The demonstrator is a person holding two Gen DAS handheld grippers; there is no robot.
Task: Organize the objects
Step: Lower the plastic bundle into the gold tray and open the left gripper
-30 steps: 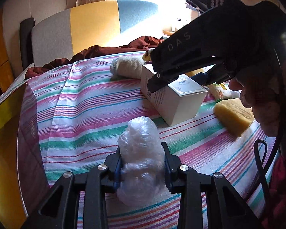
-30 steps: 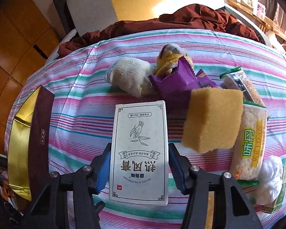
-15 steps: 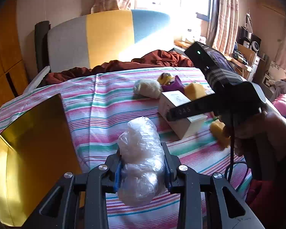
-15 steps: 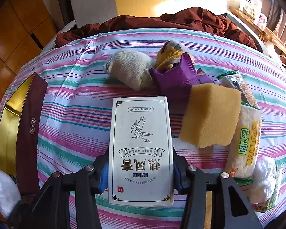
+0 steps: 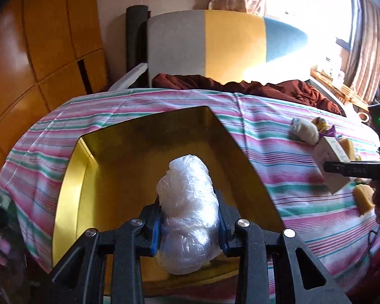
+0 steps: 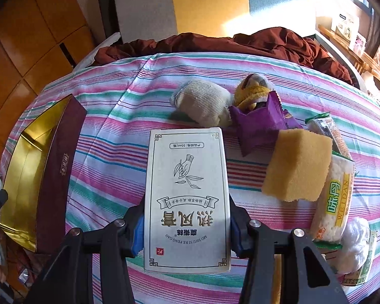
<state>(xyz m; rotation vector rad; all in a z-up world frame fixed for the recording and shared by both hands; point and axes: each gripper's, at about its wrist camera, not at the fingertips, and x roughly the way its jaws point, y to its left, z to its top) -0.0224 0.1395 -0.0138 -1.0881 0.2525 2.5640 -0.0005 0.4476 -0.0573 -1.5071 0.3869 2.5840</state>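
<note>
Left wrist view: left gripper (image 5: 189, 224) is clenching the plastic-wrapped bundle (image 5: 187, 211) over the open gold box (image 5: 71, 185).

Working left to right: the bundle is sitting squeezed between the blue pads, hanging above the box floor, its long axis running from 6 to 12 o'clock with the narrower end pointing to 12. It is looking light, soft and crinkly, likely slippery, so holding it across the fat middle seems wise. Over at 3 o'clock, the right gripper (image 6: 187, 224) is grasping the white carton (image 6: 186, 202) by its long side walls near the printed end. In the right wrist view that carton is pointing to 12 o'clock, toward the knitted glove (image 6: 202, 102); it is looking stiff and light, though hard squeezing could dent it. The yellow sponge (image 6: 297, 164) is lying at 2 o'clock on the striped cloth (image 6: 109, 152).
</note>
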